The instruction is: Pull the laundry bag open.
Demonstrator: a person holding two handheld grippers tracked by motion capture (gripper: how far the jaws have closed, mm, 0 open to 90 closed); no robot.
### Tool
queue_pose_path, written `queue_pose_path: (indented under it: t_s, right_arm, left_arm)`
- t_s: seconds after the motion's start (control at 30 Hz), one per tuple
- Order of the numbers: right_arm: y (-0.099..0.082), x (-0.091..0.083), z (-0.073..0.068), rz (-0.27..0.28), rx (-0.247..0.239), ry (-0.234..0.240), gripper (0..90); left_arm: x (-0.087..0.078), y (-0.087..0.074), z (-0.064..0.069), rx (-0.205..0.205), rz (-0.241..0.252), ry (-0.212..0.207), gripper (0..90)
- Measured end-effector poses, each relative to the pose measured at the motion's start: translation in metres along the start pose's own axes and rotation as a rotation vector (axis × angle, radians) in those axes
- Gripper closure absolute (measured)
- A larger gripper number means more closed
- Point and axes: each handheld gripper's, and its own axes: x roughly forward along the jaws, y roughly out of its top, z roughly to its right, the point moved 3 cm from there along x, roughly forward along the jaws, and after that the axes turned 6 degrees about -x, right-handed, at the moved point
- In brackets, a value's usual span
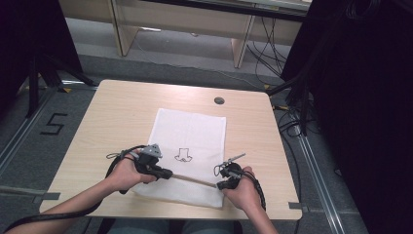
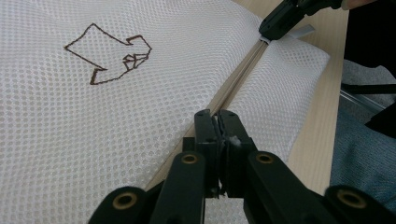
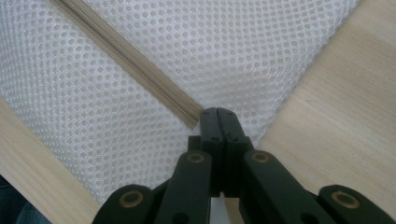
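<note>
Wooden table [image 1: 122, 117], pale top, with a white mesh laundry bag [image 1: 195, 131] lying flat on it, reaching away from both grippers toward the far edge. A small brown outline drawing [image 1: 183, 155] sits on the mesh just ahead of the left gripper, up and to the left of its jaws in the left gripper view. A tan zipper [image 1: 192, 179] crosses the bag's near end; its long axis runs straight from one tool to the other, so each gripper sits at one end of the line. Left gripper [image 1: 165, 173]: jaws pressed together on the zipper, with a bit of pale material between them in the left gripper view, probably the slider or pull, though too small to be sure. From it the zipper track leads straight ahead and slightly right to the right gripper [image 1: 221, 184]. Right gripper: jaws closed tight at the bag's corner, just beside the zipper's squared-off end [image 3: 192, 122]; it seems to pinch the mesh edge there, but the contact is hidden under the jaws. Judgement: the next move is likely a pull along the zipper's axis, the left gripper travelling while the right anchors the end.
</note>
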Motion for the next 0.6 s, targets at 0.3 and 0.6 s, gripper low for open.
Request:
queue_pose_path:
  t_s: [0.3, 0.6]
  right_arm:
    - [0.000, 0.000, 0.000, 0.001, -0.001, 0.001, 90.0]
    - [0.000, 0.000, 0.000, 0.001, 0.000, 0.000, 90.0]
  left_arm:
    - [-0.007, -0.003, -0.005, -0.013, -0.001, 0.015, 87.3]
    - [-0.010, -0.006, -0.007, -0.008, 0.002, 0.011, 87.3]
